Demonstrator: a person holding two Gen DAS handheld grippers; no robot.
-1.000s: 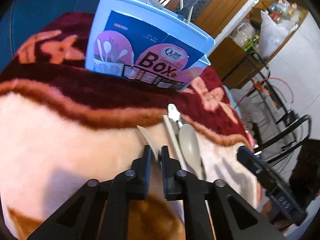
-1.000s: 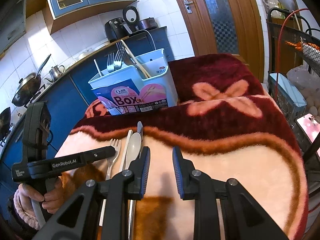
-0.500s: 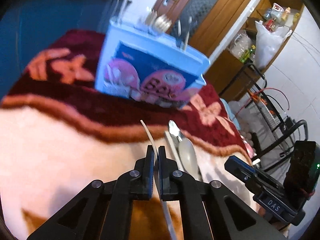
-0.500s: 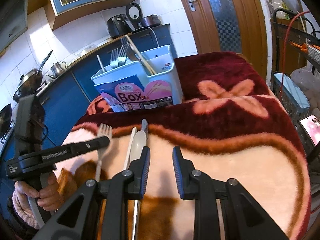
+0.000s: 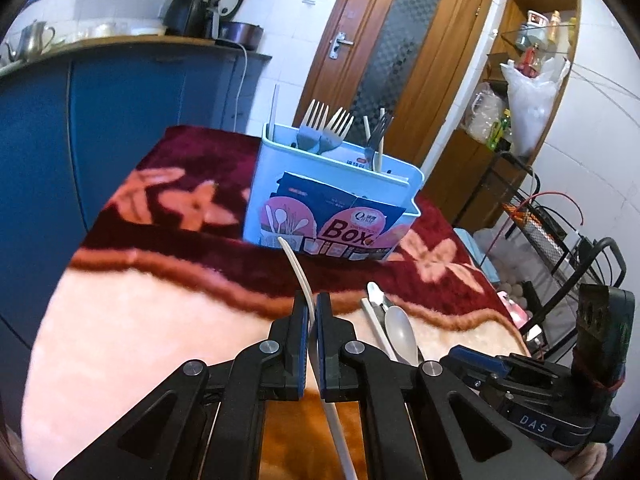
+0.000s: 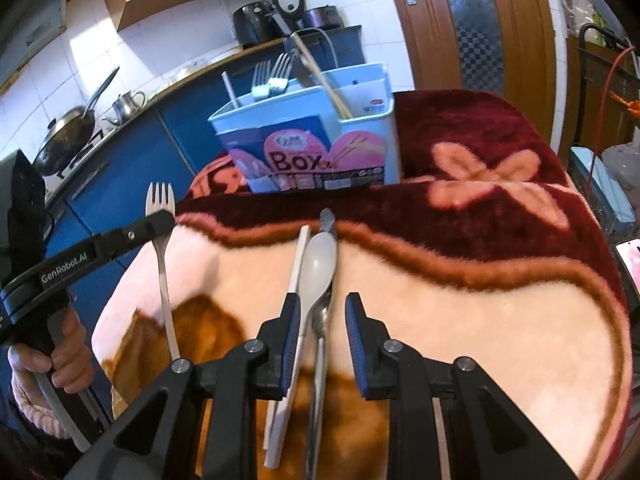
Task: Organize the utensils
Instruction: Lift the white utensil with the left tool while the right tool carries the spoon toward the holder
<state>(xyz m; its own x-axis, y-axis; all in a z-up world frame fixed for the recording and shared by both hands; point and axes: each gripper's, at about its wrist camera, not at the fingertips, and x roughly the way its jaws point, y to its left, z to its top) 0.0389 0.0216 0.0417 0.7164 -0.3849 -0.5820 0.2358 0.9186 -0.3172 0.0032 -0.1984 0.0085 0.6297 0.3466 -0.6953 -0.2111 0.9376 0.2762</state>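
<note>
Left gripper [image 5: 312, 312]: my jaws are clamped on a fork [image 6: 160, 216]; in my left wrist view I see it edge-on, a thin pale strip running between the pads; in my right wrist view its tines stand up past my fingertips and its handle slants down toward the near edge of the blanket [image 6: 500, 332], clear of the fabric

Right gripper [image 6: 322, 316]: my jaws stand apart, gripping nothing; they hover over the utensils lying on the blanket, pads either side of the spoon's handle without touching it

Spoon [image 6: 318, 256]: flat on the blanket's pale middle, bowl pointing toward the box; touching the chopstick on its left

Chopstick [image 6: 294, 280]: white, lying alongside the spoon, its near end under my right gripper

Metal piece [image 6: 327, 218]: a grey tip shows past the spoon's bowl, on the dark red border; I cannot tell what it is

Box [image 5: 332, 200]: pale blue, upright at the blanket's far edge; forks [image 5: 324, 130] and sticks stand in it, tines up

Left hand [image 6: 60, 356]: wrapped round my left gripper's handle, off the blanket's left edge
</note>
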